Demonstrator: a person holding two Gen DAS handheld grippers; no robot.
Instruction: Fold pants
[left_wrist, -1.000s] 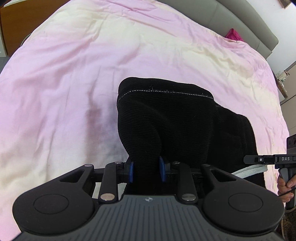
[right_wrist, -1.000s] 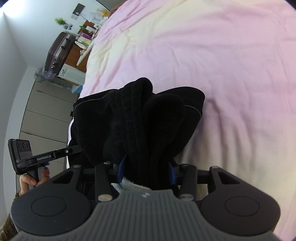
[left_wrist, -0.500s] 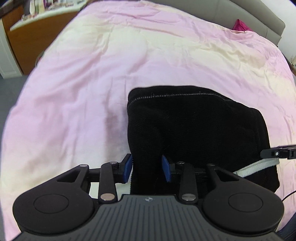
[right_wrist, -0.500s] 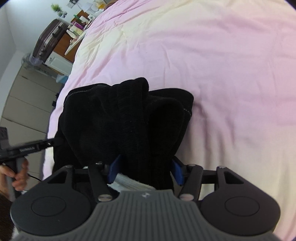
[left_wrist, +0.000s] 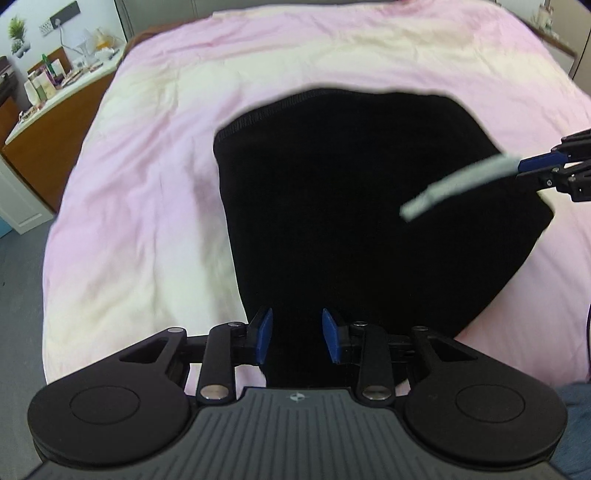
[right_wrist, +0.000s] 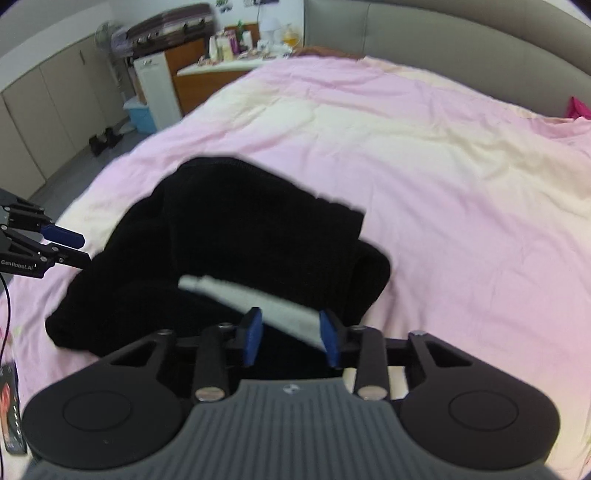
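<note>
The black pants (left_wrist: 354, 206) lie folded in a compact pile on the pink bed cover (left_wrist: 147, 206), with a white waistband strip (left_wrist: 458, 181) across the top. My left gripper (left_wrist: 297, 336) is open, its blue pads either side of the pile's near edge. My right gripper (right_wrist: 291, 336) is open too, with the white strip (right_wrist: 258, 299) and black cloth (right_wrist: 236, 236) lying between its pads. Each gripper shows at the edge of the other's view, the right (left_wrist: 554, 166) and the left (right_wrist: 48, 243).
A wooden side table (left_wrist: 48, 110) with bottles stands left of the bed. A grey headboard (right_wrist: 443, 40), cabinets (right_wrist: 48, 107), a white unit (right_wrist: 155, 88) and a blue bin (right_wrist: 138, 114) are in the right wrist view. A pink item (right_wrist: 578, 107) lies by the headboard.
Both grippers have opened and let go of the pants, which now rest spread flatter on the bed. Both have pulled back and tilted up, so more of the room shows.
</note>
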